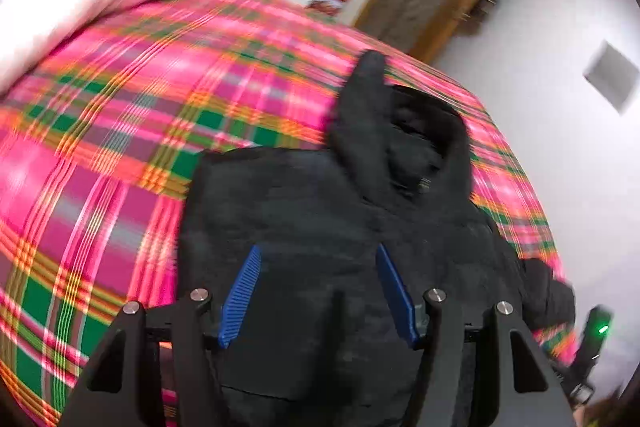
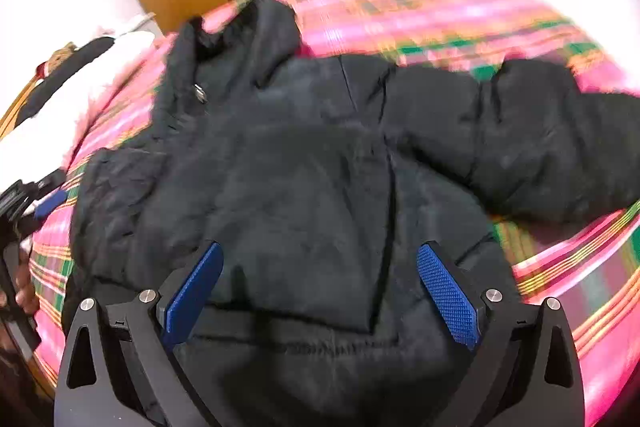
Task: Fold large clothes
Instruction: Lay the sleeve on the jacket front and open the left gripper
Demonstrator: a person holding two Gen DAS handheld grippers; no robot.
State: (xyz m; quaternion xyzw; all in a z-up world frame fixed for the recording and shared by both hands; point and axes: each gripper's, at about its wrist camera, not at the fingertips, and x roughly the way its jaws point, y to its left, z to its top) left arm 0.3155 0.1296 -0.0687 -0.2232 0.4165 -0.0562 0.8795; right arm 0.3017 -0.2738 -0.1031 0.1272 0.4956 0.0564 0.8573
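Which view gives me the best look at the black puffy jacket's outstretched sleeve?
The right wrist view: the black puffy jacket's sleeve lies spread across the pink plaid bedcover, seen along its length. The left wrist view shows only a dark bunched bit of it at the jacket's far edge.

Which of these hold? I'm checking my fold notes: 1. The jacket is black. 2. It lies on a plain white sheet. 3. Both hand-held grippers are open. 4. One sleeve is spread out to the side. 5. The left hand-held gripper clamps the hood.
1. True: the jacket is black.
2. False: it lies on a pink plaid bedspread.
3. True: left hand-held gripper and right hand-held gripper are open.
4. True: the sleeve is spread out to the side.
5. False: the hood lies free.
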